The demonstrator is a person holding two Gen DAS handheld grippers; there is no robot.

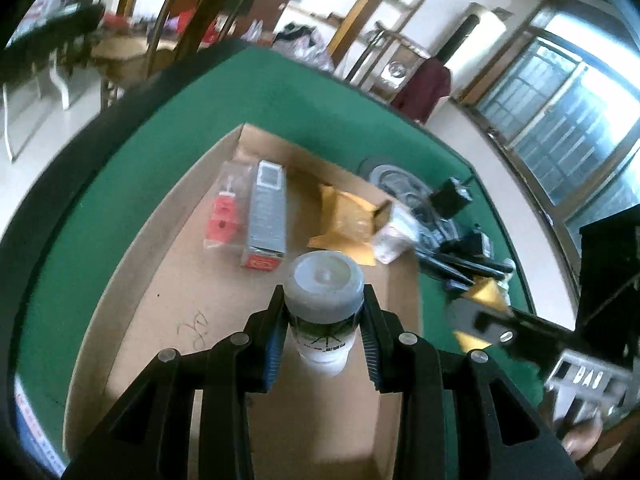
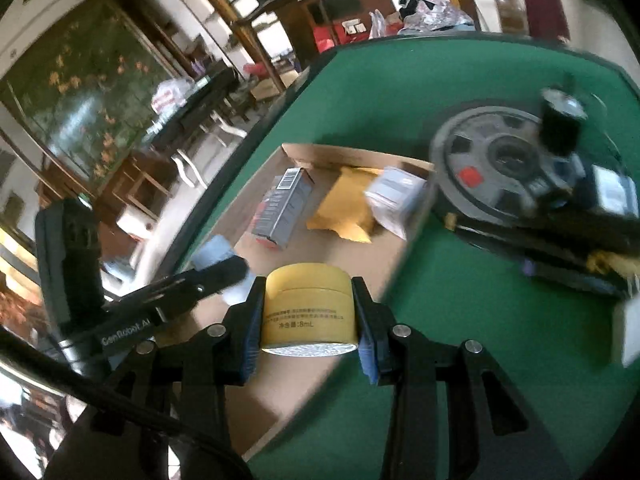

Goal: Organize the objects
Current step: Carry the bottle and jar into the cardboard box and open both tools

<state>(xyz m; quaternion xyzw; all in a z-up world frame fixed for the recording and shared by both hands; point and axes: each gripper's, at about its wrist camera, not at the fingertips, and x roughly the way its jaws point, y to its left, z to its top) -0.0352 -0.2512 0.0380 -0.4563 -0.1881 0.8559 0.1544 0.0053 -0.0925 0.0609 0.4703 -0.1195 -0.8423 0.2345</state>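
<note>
The left gripper [image 1: 324, 344] is clamping a smooth grey-capped bottle [image 1: 323, 312] above the flat cardboard tray [image 1: 168, 304], the right gripper [image 2: 308, 320] squeezing a round yellow jar [image 2: 307, 308] over the tray's near edge. The tray is lying on green felt [image 1: 132, 168]; further in it, a grey carton [image 1: 266, 216] and a crinkled yellow pouch [image 1: 348, 220] are lying. Beyond the tray, dark wooden furniture is crowding the room.

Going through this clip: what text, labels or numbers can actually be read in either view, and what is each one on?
"GenRobot.AI": left gripper, on its side.
"8mL", after Chinese characters: yellow jar in the right gripper.
Small print line above it: too small.
White bottle label: blurred.
Grey box barcode and red end: unreadable.
Pen scribble on the cardboard tray: illegible.
</note>
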